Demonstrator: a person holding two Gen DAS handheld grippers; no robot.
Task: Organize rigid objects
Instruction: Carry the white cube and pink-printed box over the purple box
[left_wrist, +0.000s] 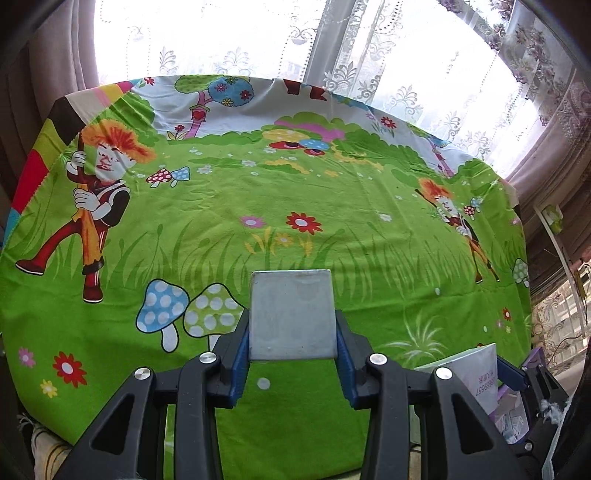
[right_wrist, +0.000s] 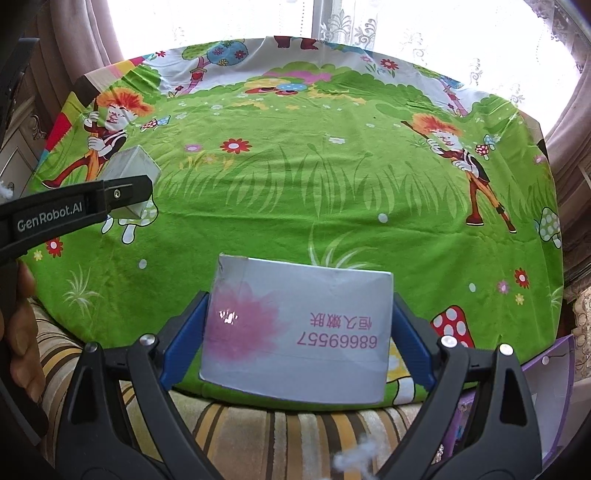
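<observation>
My left gripper (left_wrist: 292, 334) is shut on a small plain grey box (left_wrist: 291, 314) and holds it above the near part of the cartoon-print green cloth (left_wrist: 258, 192). My right gripper (right_wrist: 297, 332) is shut on a larger white box (right_wrist: 299, 328) with a pink flower and red digits, held over the cloth's near edge. In the right wrist view the left gripper (right_wrist: 127, 192) with its grey box (right_wrist: 131, 166) shows at the left. In the left wrist view the white box (left_wrist: 476, 373) shows at the lower right.
The green cloth (right_wrist: 332, 177) covers a table in front of a bright window with lace curtains (left_wrist: 369, 48). A striped cushion (right_wrist: 258, 432) lies below the near edge. Purple packaging (right_wrist: 554, 387) sits at the lower right.
</observation>
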